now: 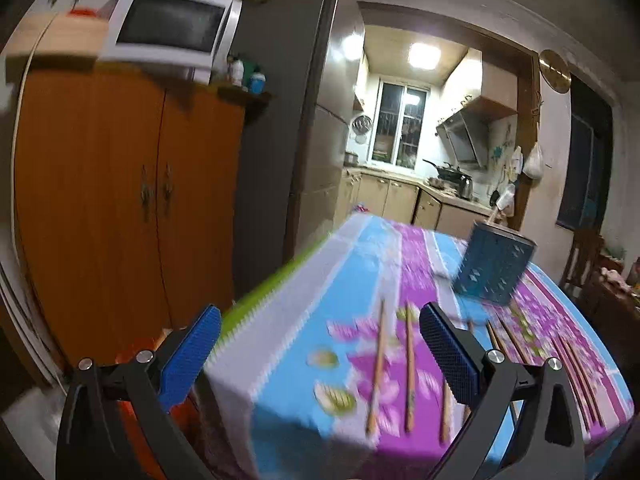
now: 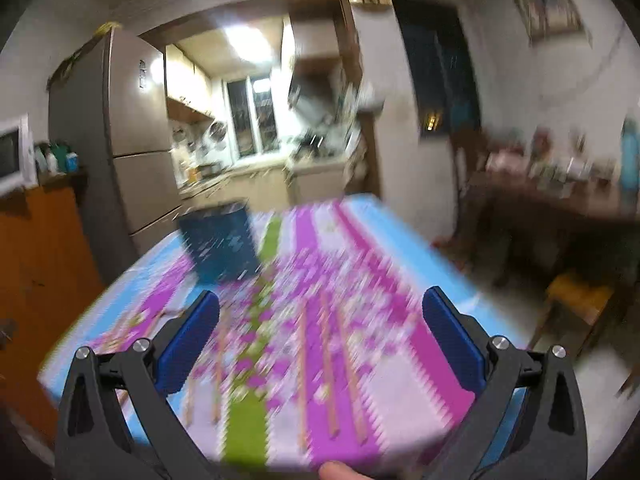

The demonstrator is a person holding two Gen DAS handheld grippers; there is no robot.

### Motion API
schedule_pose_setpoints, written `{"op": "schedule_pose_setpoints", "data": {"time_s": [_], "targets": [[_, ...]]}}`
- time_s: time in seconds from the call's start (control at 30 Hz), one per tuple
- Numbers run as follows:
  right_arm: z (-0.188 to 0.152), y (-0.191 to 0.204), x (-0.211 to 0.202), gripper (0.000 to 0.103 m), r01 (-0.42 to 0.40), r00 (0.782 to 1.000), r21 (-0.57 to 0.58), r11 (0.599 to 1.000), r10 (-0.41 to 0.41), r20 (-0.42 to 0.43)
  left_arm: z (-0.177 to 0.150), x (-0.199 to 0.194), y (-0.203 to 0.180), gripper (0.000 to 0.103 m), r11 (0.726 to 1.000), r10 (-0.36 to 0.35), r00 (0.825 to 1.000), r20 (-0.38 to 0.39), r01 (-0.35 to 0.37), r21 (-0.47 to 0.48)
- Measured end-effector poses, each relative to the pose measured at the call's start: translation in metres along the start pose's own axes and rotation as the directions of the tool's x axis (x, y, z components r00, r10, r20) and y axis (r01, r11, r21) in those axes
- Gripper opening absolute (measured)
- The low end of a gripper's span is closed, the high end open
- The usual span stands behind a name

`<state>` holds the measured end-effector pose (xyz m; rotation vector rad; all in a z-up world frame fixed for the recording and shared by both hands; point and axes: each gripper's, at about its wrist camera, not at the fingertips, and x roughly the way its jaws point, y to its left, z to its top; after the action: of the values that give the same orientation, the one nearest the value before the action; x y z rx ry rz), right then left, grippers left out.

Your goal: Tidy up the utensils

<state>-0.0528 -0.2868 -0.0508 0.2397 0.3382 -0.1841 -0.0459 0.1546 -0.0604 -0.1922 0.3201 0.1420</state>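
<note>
Several wooden chopsticks (image 1: 409, 368) lie loose on the flowered tablecloth (image 1: 304, 320), running away from me. Behind them stands a blue perforated utensil holder (image 1: 494, 266) with something light sticking out of its top. My left gripper (image 1: 320, 344) hangs open above the table's near left corner, nothing between its blue pads (image 1: 188, 360). In the blurred right wrist view, more chopsticks (image 2: 330, 372) lie on the cloth (image 2: 400, 360) and the blue holder (image 2: 218, 240) stands at the far left. My right gripper (image 2: 320, 340) is open above the near edge, holding nothing.
An orange wooden cabinet (image 1: 120, 208) with a microwave (image 1: 172, 28) on top stands left of the table, then a tall fridge (image 1: 280, 120). A chair (image 2: 576, 308) and a cluttered side table (image 2: 560, 184) stand to the right. A fingertip (image 2: 340, 472) shows at the bottom edge.
</note>
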Motion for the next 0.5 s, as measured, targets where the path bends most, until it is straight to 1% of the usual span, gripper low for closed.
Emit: {"op": "schedule_pose_setpoints", "data": {"time_s": [0.07, 0.1, 0.13, 0.17, 0.2, 0.23, 0.3, 0.33, 0.4, 0.43, 0.47, 0.5], "targets": [[-0.022, 0.0, 0.008, 0.098, -0.095, 0.991, 0.041, 0.995, 0.098, -0.092, -0.028, -0.003, -0.012, 0.099, 0.999, -0.035, 0.998, -0.055, 0.036, 0.023], [-0.031, 0.001, 0.011, 0.098, -0.129, 0.982, 0.051, 0.99, 0.135, -0.132, -0.04, -0.005, -0.018, 0.099, 0.998, -0.04, 0.997, -0.072, 0.043, 0.042], [-0.043, 0.003, 0.016, 0.098, -0.17, 0.966, 0.077, 0.982, 0.181, -0.186, -0.051, -0.008, -0.025, 0.099, 0.996, -0.046, 0.995, -0.084, 0.052, 0.072], [-0.048, 0.003, 0.018, 0.098, -0.208, 0.951, 0.109, 0.972, 0.227, -0.209, -0.057, -0.011, -0.03, 0.099, 0.994, -0.047, 0.995, -0.085, 0.055, 0.094], [-0.05, 0.002, 0.018, 0.098, -0.233, 0.942, 0.133, 0.963, 0.257, -0.217, -0.063, -0.016, -0.034, 0.099, 0.991, -0.057, 0.995, -0.086, 0.066, 0.116], [-0.051, 0.0, 0.018, 0.098, -0.258, 0.934, 0.158, 0.953, 0.288, -0.211, -0.064, -0.015, -0.036, 0.099, 0.99, -0.063, 0.994, -0.085, 0.073, 0.117], [-0.048, -0.003, 0.012, 0.098, -0.291, 0.929, 0.181, 0.939, 0.323, -0.183, -0.065, -0.019, -0.034, 0.099, 0.989, -0.08, 0.993, -0.083, 0.089, 0.119], [-0.048, -0.004, 0.011, 0.098, -0.306, 0.924, 0.192, 0.932, 0.34, -0.177, -0.066, -0.017, -0.033, 0.099, 0.987, -0.109, 0.989, -0.097, 0.119, 0.107], [-0.049, -0.002, 0.013, 0.098, -0.296, 0.921, 0.201, 0.934, 0.335, -0.199, -0.071, -0.012, -0.031, 0.099, 0.971, -0.218, 0.965, -0.147, 0.229, 0.064], [-0.049, -0.004, 0.015, 0.098, -0.292, 0.919, 0.206, 0.934, 0.333, -0.21, -0.072, -0.01, -0.032, 0.099, 0.965, -0.248, 0.955, -0.161, 0.259, 0.049], [-0.047, -0.004, 0.015, 0.098, -0.276, 0.925, 0.202, 0.94, 0.317, -0.21, -0.072, -0.009, -0.034, 0.099, 0.965, -0.243, 0.956, -0.164, 0.255, 0.058], [-0.046, -0.007, 0.011, 0.098, -0.258, 0.934, 0.191, 0.947, 0.295, -0.202, -0.071, -0.009, -0.037, 0.099, 0.965, -0.231, 0.961, -0.154, 0.246, 0.086]]}}
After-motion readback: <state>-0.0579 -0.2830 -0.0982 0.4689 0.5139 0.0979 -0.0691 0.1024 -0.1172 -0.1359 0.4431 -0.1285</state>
